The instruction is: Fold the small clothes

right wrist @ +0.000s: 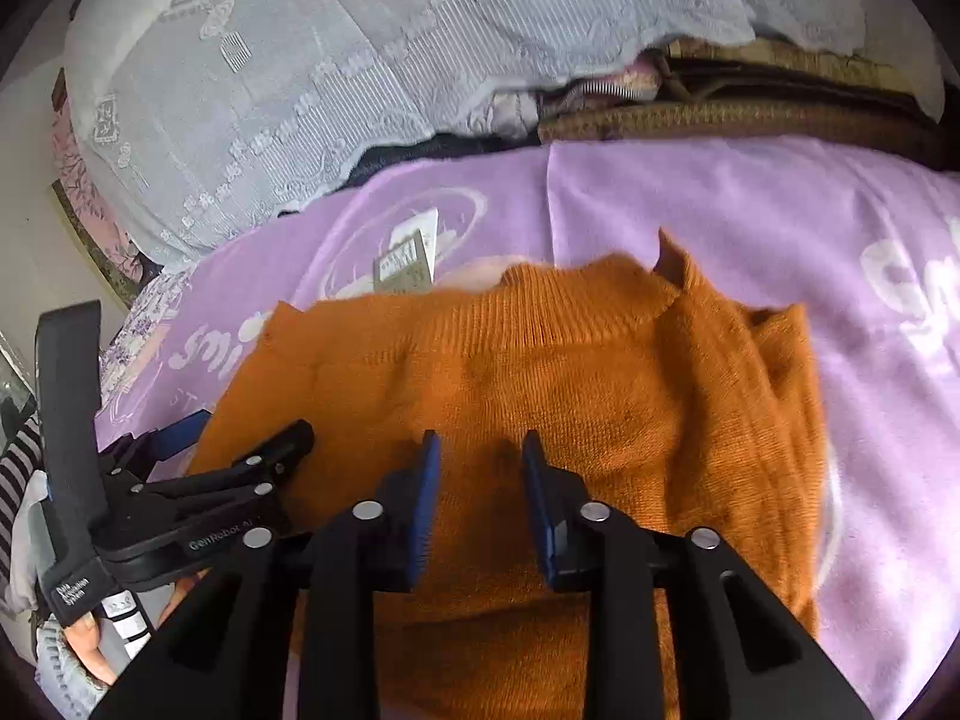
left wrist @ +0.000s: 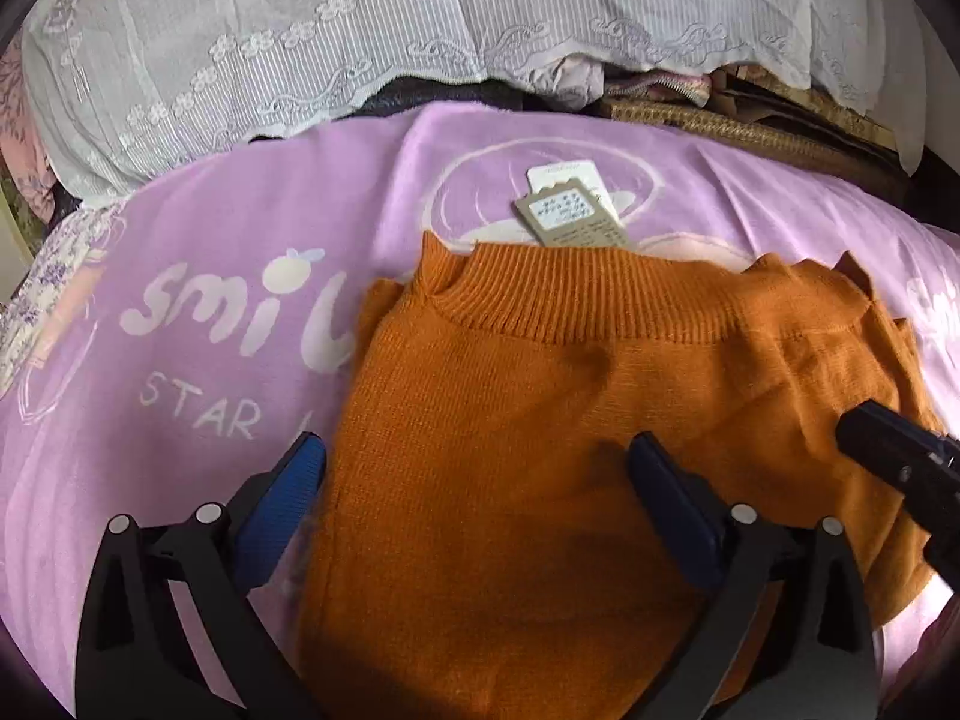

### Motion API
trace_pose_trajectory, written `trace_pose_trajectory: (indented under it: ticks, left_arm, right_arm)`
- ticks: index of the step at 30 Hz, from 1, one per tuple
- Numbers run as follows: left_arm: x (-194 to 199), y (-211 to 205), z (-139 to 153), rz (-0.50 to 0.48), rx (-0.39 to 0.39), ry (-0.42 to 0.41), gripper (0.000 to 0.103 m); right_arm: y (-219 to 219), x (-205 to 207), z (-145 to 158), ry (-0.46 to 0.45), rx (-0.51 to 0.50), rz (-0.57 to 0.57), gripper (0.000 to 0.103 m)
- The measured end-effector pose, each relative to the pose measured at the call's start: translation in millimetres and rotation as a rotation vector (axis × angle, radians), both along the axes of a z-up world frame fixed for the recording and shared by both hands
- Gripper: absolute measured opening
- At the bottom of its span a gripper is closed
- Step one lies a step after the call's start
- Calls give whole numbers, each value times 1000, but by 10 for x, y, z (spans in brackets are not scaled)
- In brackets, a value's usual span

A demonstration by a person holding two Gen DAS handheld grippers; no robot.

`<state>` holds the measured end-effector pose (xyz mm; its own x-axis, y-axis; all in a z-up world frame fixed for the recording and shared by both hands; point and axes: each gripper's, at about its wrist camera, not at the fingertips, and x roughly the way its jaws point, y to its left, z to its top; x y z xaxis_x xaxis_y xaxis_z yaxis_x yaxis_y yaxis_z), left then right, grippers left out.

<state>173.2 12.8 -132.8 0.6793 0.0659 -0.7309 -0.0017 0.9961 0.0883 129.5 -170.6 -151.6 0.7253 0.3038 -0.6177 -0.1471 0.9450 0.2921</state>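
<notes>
The orange knit sweater (left wrist: 540,450) lies partly folded in the middle of the frame on the lilac printed blanket (left wrist: 198,276), its ribbed collar toward the top and its paper tags (left wrist: 570,213) poking out above it. The right-hand edge is bunched into loose ridges, and that's the worry: a slack knit like this could spring back or slide on the blanket. The right gripper (right wrist: 480,480) hovers over the sweater's middle, released, jaws a little apart with nothing between them. The left gripper (left wrist: 477,468) stands wide open astride the lower left edge, gripping nothing. They are close together, so a clash looks possible. Lace fabric (left wrist: 300,48) is heaped across the top of the frame, well clear.
</notes>
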Motion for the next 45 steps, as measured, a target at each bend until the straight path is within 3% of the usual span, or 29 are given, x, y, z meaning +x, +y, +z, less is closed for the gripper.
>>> trace_pose_trajectory:
  ticks: [3,5,7,9,11,12,16,22,26,30,35,38,45]
  left_arm:
    - [-54,-22,149,-8,-11,-74,98]
    - [42,2,208,16,-2,-99,98]
    - [209,47,118,36,9,-50,98]
    - [432,100,-122,27,-27,93,99]
    - [432,188,-87,42,-93,95,99]
    - [420,195,-89,40,-94,96,99]
    - [302,115,-23,27,-31,43,98]
    - [107,43,46,15,22,-27,98]
    - [-29,50,118,7,3,-44,98]
    - [-216,48,121,-17,-29,-33,98]
    - [-239,-146,-88,-37,94,24,99]
    - [-261,-107,-92,-30,82,26,99]
    - [-571,26,76,10,9,-15,99]
  right_arm:
    - [4,-41,153,-71,-74,-48,40]
    - [-41,60,162,-66,-85,-83,41]
    - [-91,215,68,-9,-74,-105,41]
    - [-177,363,-106,55,-23,-102,41]
    - [-177,358,-79,48,-30,-97,44]
    - [-150,348,-75,38,-45,-86,51]
    - [-91,297,-62,8,-59,-50,65]
    - [-222,153,-46,-31,46,-63,66]
    - [-290,-22,-12,-60,76,-90,66]
    - [-280,-334,-8,-72,21,-91,72]
    - [-228,-358,-114,11,-53,-88,85]
    - [-187,-386,-110,0,-71,-77,88]
    - [-518,-595,-10,-63,65,-129,88]
